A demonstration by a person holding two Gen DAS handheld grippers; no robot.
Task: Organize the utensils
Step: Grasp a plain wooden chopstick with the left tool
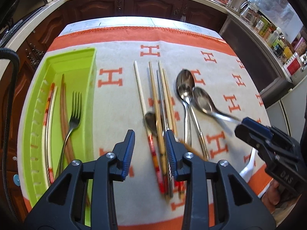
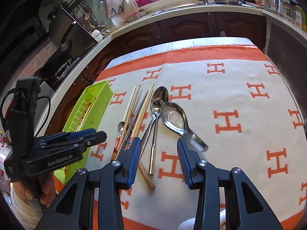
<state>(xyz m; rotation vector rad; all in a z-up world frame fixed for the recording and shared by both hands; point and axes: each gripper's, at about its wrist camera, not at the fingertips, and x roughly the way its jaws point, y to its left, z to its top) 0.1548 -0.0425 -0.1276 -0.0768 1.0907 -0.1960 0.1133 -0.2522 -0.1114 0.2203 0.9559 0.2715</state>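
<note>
Both grippers hover with jaws spread over loose cutlery.

The left gripper (image 1: 148,153) holds nothing; the chopsticks (image 1: 160,103) lie under its right jaw, the green tray (image 1: 90,71) with a fork (image 1: 73,113) off its left jaw. The right gripper (image 2: 158,160) is empty; the short spoon (image 2: 176,119) lies just ahead, its handle end between the jaws.
</note>
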